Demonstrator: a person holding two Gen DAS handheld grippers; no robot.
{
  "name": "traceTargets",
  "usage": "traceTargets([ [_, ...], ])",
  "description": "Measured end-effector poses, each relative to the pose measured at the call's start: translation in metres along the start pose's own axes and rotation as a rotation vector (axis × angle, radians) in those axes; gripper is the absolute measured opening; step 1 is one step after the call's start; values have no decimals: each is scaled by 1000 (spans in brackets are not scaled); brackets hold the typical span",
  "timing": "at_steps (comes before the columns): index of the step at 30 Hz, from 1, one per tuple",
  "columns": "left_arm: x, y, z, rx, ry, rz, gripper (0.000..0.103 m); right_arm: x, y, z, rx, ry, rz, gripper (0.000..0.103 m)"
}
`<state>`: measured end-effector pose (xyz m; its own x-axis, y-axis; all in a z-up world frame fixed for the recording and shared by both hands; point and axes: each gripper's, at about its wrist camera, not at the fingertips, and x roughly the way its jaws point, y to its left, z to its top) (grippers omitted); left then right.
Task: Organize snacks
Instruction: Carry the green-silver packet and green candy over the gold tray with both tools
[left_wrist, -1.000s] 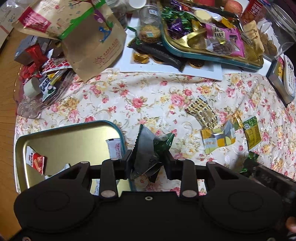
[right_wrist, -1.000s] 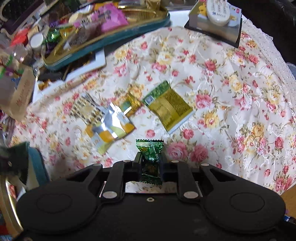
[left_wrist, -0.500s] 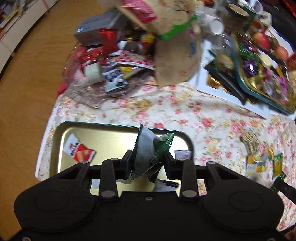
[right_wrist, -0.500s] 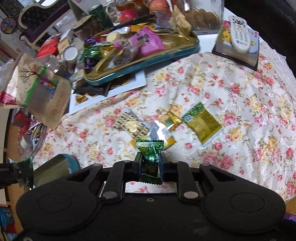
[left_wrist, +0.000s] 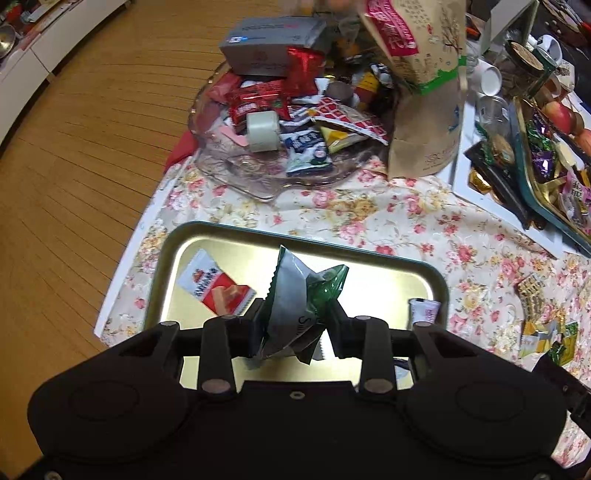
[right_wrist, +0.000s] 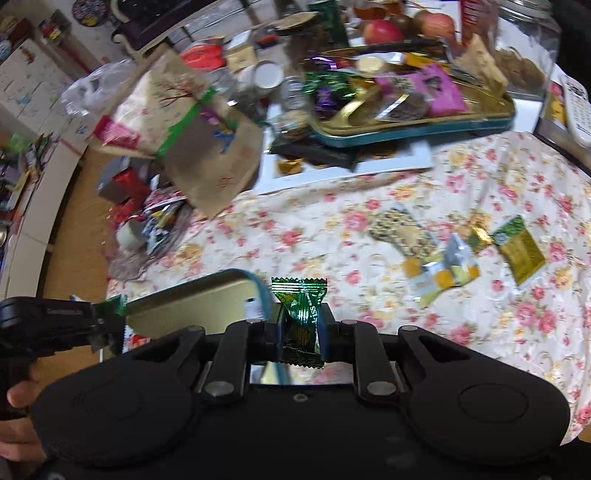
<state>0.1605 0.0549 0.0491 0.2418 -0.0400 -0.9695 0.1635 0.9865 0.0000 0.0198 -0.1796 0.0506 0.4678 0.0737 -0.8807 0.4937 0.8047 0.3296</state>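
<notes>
Over the gold metal tray with the teal rim (left_wrist: 436, 275) your left gripper (left_wrist: 295, 325) hangs, its jaws clamped on a crumpled silver-and-green foil snack packet (left_wrist: 291, 295); your right gripper (right_wrist: 301, 332) is closed tight on a small green foil-wrapped candy (right_wrist: 300, 314) just beside the tray's near corner (right_wrist: 258, 286). You appear to be at the drop-off step: both snacks are carried to the tray and neither is released. Next, I judge, you lower the left packet toward a bare patch of tray, clear of the red-and-white sachet (left_wrist: 214, 286) already lying there, and let go, then bring the candy in over the rim. Four more wrapped snacks wait on the floral tablecloth (right_wrist: 369, 206), among them a green-and-gold flat packet (right_wrist: 519, 249). Writing: the candy's wrapper shows letters like "kiss", partly hidden; the packet shows an "S"; other labels are too blurred to read
</notes>
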Motion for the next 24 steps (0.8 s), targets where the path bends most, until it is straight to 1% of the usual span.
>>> traceTargets([
  [2,0,9,-1,-8,-2,17,44,1,13,-2,-19,5,17,20],
  [4,1,19,-1,-27,0,3,44,4,24,-4,-36,10,31,20],
  [8,6,32,0,-54,38,-30,44,11,39,-9,-69,23,36,20],
  [12,9,35,0,-51,45,-24,44,17,41,-12,-80,42,29,20],
  [15,7,32,0,-18,32,-16,44,20,41,-13,-79,50,19,20],
  [20,-3,31,-1,9,-3,-55,48,27,42,-13,-81,58,14,20],
  [24,-3,34,0,2,1,-70,48,29,45,-14,-82,67,25,20],
])
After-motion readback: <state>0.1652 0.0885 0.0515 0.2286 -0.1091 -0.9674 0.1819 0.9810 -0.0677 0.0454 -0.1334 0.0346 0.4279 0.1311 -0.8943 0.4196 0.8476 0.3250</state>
